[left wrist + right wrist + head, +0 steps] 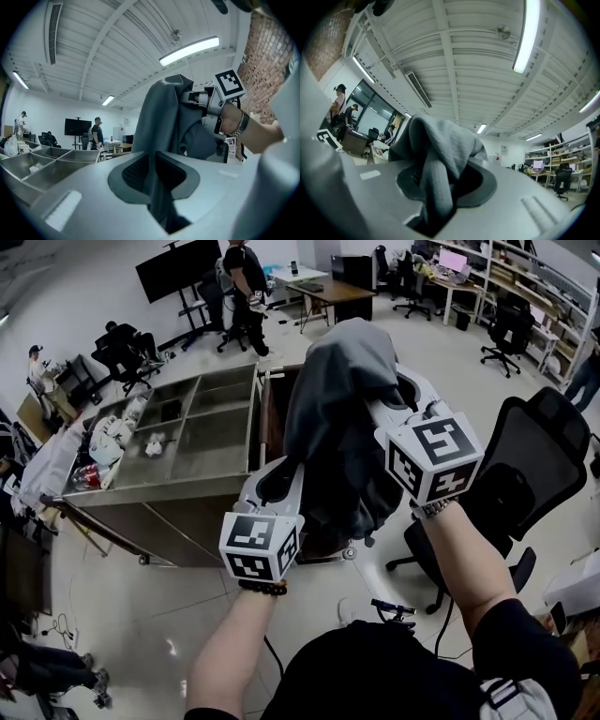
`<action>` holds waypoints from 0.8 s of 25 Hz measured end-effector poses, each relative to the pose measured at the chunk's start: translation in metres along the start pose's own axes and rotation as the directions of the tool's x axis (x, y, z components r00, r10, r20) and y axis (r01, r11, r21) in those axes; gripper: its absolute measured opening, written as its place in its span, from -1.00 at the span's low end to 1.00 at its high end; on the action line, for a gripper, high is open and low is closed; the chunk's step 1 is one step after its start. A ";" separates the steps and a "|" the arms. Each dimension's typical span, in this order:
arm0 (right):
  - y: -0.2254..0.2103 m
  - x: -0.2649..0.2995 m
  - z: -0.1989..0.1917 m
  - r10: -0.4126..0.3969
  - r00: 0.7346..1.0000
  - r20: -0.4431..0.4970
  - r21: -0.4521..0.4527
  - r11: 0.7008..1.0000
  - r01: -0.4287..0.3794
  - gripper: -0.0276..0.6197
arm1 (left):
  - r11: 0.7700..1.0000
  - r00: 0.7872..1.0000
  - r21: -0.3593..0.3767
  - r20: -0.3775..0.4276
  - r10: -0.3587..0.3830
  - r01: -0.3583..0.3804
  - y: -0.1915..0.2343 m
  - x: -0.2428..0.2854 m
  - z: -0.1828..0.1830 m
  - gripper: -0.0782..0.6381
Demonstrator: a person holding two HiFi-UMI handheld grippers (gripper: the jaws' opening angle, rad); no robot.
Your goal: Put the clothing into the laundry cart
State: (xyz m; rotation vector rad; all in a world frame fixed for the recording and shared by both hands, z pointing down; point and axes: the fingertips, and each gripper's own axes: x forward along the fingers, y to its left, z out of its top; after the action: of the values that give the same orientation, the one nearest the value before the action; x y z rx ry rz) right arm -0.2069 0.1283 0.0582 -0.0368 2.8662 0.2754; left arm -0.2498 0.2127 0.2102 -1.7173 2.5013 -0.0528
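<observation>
Holding a grey garment [337, 427] up near the steel cart [251, 427], left tongs [279, 482] and right tongs [401, 395] each grip a fold. Both pairs are clamped tight on the cloth.

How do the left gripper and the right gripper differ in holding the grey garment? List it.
The right gripper is held higher than the left gripper. The right gripper's fingers pinch a thick bunched fold of the grey garment; the left gripper's pinch a thin flat strip. Both are shut on that one garment.
</observation>
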 end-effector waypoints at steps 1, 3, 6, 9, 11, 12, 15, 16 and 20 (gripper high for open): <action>-0.002 0.007 -0.003 0.005 1.000 -0.005 0.001 1.000 -0.005 -0.60 | 1.000 1.000 0.002 0.002 0.005 -0.005 0.003 0.003 0.002 -0.64; -0.004 0.024 -0.016 0.015 1.000 -0.023 0.005 1.000 -0.015 -0.60 | 1.000 1.000 0.002 0.005 0.016 -0.016 0.013 0.010 0.004 -0.64; -0.009 0.048 -0.045 0.026 0.998 -0.058 0.016 1.000 -0.025 -0.60 | 1.000 1.000 0.000 -0.001 0.026 -0.026 0.028 0.022 -0.005 -0.65; -0.015 0.066 -0.076 0.038 0.995 -0.093 0.031 0.999 -0.035 -0.60 | 0.999 0.999 -0.005 -0.013 0.037 -0.037 0.039 0.035 -0.017 -0.64; -0.020 0.076 -0.095 0.045 0.992 -0.116 0.043 0.998 -0.040 -0.60 | 0.999 0.999 -0.009 -0.021 0.043 -0.043 0.045 0.044 -0.025 -0.64; -0.022 0.081 -0.105 0.049 0.990 -0.130 0.050 0.998 -0.043 -0.60 | 0.999 0.999 -0.012 -0.026 0.045 -0.045 0.049 0.049 -0.029 -0.64; -0.027 0.098 -0.138 0.068 0.979 -0.191 0.079 0.995 -0.054 -0.59 | 0.999 0.998 -0.020 -0.039 0.049 -0.050 0.060 0.061 -0.042 -0.65; -0.028 0.103 -0.151 0.074 0.973 -0.217 0.088 0.995 -0.056 -0.58 | 0.998 0.998 -0.023 -0.043 0.050 -0.051 0.063 0.065 -0.046 -0.64; -0.039 0.113 -0.203 0.079 0.938 -0.338 0.094 0.994 -0.050 -0.38 | 0.998 0.997 -0.027 -0.055 0.051 -0.052 0.066 0.078 -0.059 -0.64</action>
State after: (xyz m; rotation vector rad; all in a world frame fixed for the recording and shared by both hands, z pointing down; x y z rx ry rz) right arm -0.3659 0.0516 0.2143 0.0284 3.2265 0.1746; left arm -0.3453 0.1618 0.2574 -1.6829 2.5962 -0.0602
